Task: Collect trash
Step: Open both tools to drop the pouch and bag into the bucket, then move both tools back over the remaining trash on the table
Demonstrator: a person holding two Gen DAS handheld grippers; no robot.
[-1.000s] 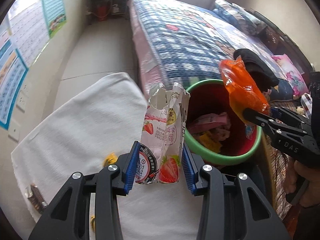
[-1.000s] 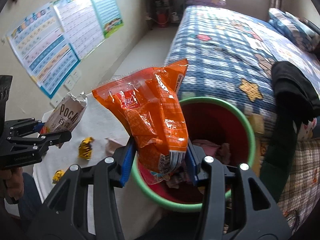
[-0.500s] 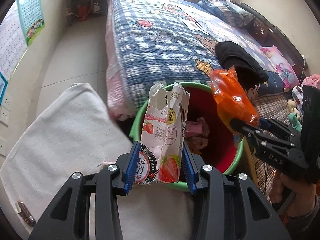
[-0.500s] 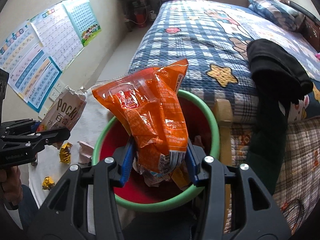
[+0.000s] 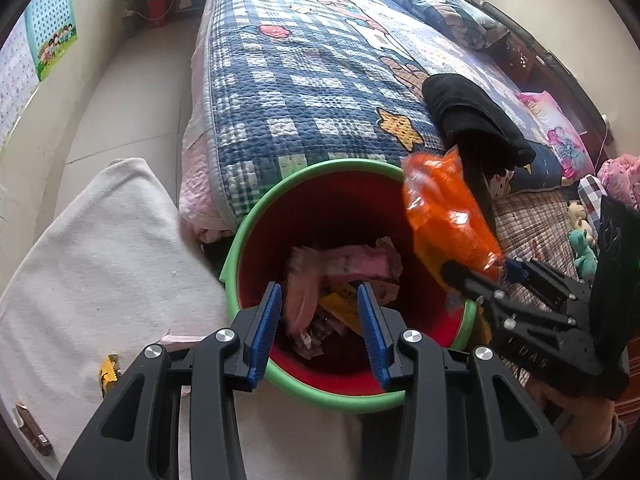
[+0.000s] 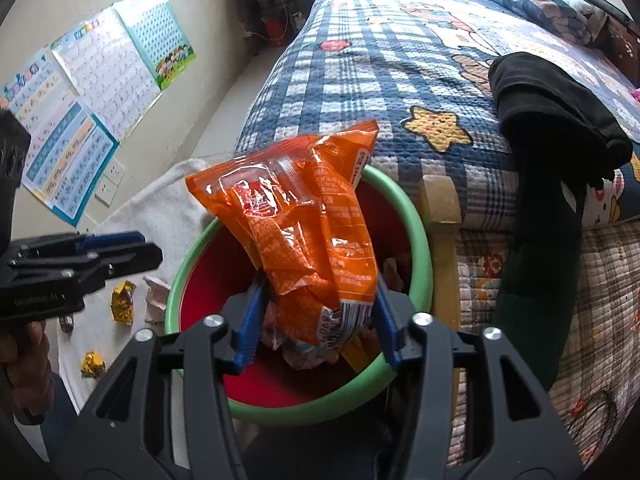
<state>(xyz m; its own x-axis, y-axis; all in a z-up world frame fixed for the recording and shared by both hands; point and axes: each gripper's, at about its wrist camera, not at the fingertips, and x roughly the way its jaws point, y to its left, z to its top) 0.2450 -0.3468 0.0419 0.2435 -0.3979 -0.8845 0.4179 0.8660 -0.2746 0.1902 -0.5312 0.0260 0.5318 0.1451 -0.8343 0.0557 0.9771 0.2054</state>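
**Both tongs over the bin, orange bag coming loose**

L tongs (image 5: 319, 322) hang over the bin (image 5: 256, 216), blue pads spread w/ nothing between them; only bin contents show thru the gap. A blurred pink carton (image 5: 302, 304) sits just below the L pad, inside the bin, among other wrappers (image 5: 352, 268).

R tongs (image 6: 318, 330) are also above the bin, jaws opening. Orange bag (image 6: 308, 224) stands between the pads, lower end by the barcode; a gap shows at the L pad, so not a firm pinch. Bag leans over the red inside of the bin, top toward the bed (image 6: 400, 60).

Bin: red w/ green rim, beside the bed's corner & touching the white cloth (image 5: 100, 264) on the desk. On the cloth, 2 yellow wrappers (image 6: 123, 303) & a crumpled pink scrap (image 6: 154, 298) lie near the bin. A black garment (image 6: 552, 108) drapes over the bed edge.
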